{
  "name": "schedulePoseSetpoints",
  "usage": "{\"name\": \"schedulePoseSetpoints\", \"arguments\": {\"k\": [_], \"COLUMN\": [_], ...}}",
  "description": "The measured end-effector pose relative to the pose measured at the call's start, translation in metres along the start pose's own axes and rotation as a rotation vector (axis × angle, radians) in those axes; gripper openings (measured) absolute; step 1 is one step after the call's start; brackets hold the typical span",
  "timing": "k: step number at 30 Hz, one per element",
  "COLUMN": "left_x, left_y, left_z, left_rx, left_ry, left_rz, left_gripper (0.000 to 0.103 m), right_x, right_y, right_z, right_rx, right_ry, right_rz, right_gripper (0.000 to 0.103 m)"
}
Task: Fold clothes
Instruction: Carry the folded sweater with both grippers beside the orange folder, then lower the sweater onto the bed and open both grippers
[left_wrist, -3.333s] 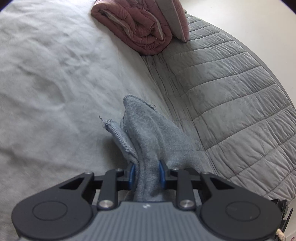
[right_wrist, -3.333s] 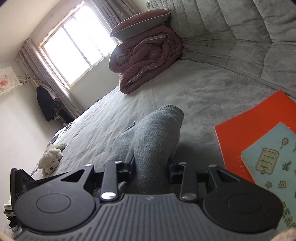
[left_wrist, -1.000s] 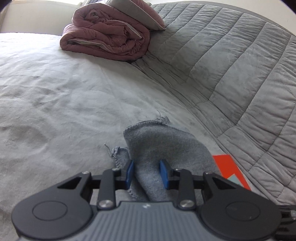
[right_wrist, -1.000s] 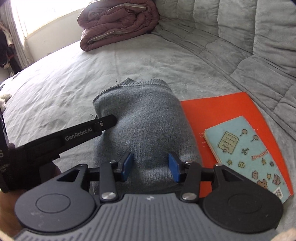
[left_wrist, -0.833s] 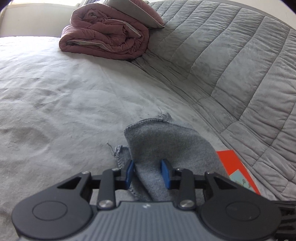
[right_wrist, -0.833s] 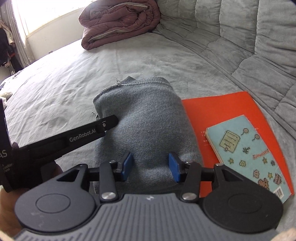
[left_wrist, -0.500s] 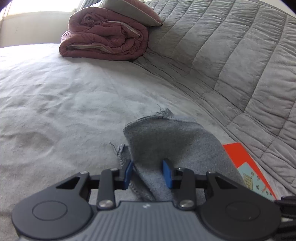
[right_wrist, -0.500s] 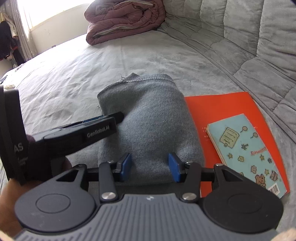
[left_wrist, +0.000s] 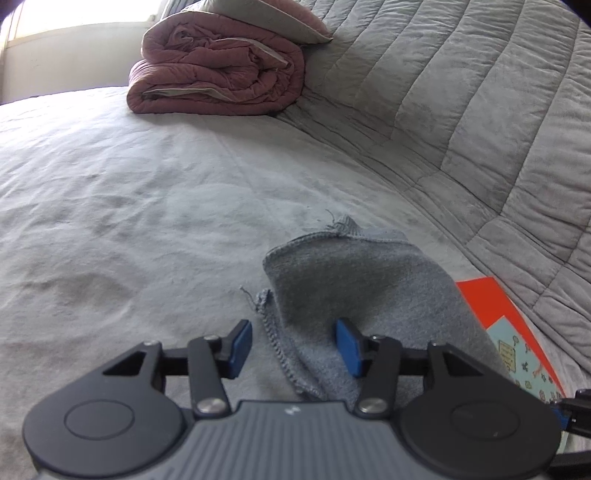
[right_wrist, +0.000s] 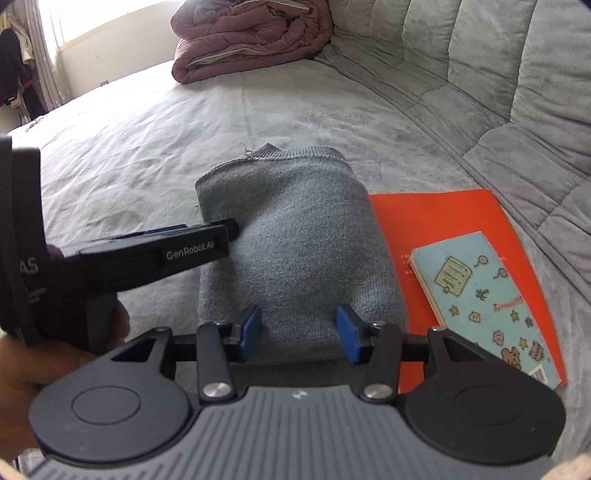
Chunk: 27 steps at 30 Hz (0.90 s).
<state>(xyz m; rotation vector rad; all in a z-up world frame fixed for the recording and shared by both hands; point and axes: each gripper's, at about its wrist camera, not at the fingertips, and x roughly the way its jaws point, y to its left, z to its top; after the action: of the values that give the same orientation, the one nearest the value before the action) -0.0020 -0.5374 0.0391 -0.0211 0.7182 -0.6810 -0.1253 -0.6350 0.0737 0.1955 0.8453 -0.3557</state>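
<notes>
The left gripper (left_wrist: 293, 345) is opening its jaws; the folded grey sweater's frayed left edge is lying between the blue pads (left_wrist: 240, 341), and the left pad is standing clear of the cloth while the right pad is sitting against or just over the knit, so no grip is showing. In the right wrist view this same gripper (right_wrist: 207, 236) is reaching in from the left, its dark finger lying over the sweater's left edge, with a hand (right_wrist: 55, 354) wrapping its handle.

The right gripper (right_wrist: 299, 334) is holding its jaws apart, the blue pads straddling the near edge of the grey sweater (right_wrist: 291, 236); whether they are pressing the cloth cannot be told, as the knit is filling the gap but not looking pinched.

The sweater (left_wrist: 369, 291) is lying as a compact folded bundle on the grey bedspread (right_wrist: 184, 122), near the bed's right side, its ribbed hem facing the far end. Its right edge is overlapping the left edge of an orange folder (right_wrist: 447, 214), which is lying flat beside it. A pale blue notebook (right_wrist: 487, 295) with cartoon stickers is resting on top of the folder toward its near right corner.

Along the right side of the bed a grey quilted backrest (left_wrist: 480, 110) is rising. At the far end a rolled maroon duvet (left_wrist: 218, 81) is sitting against it, with a pillow (left_wrist: 266, 16) on top, beneath a bright window (right_wrist: 110, 22).
</notes>
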Motion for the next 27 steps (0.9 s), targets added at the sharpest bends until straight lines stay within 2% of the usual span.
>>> {"name": "schedulePoseSetpoints", "arguments": {"k": [5, 12, 21, 27], "left_x": [-0.015, -0.034, -0.067, -0.092], "left_y": [0.001, 0.001, 0.004, 0.006], "left_z": [0.0, -0.011, -0.019, -0.02], "left_rx": [0.035, 0.063, 0.101, 0.111], "left_ry": [0.031, 0.06, 0.058, 0.051], "left_rz": [0.048, 0.063, 0.088, 0.101], "left_gripper": [0.052, 0.05, 0.05, 0.05], "right_x": [-0.008, -0.002, -0.009, -0.018], "right_y": [0.002, 0.011, 0.016, 0.024], "right_z": [-0.003, -0.008, -0.012, -0.014], "right_rx": [0.007, -0.027, -0.018, -0.015], "right_ry": [0.01, 0.064, 0.058, 0.038], "right_rz": [-0.003, -0.047, -0.071, -0.082], "right_gripper": [0.054, 0.054, 0.055, 0.059]}}
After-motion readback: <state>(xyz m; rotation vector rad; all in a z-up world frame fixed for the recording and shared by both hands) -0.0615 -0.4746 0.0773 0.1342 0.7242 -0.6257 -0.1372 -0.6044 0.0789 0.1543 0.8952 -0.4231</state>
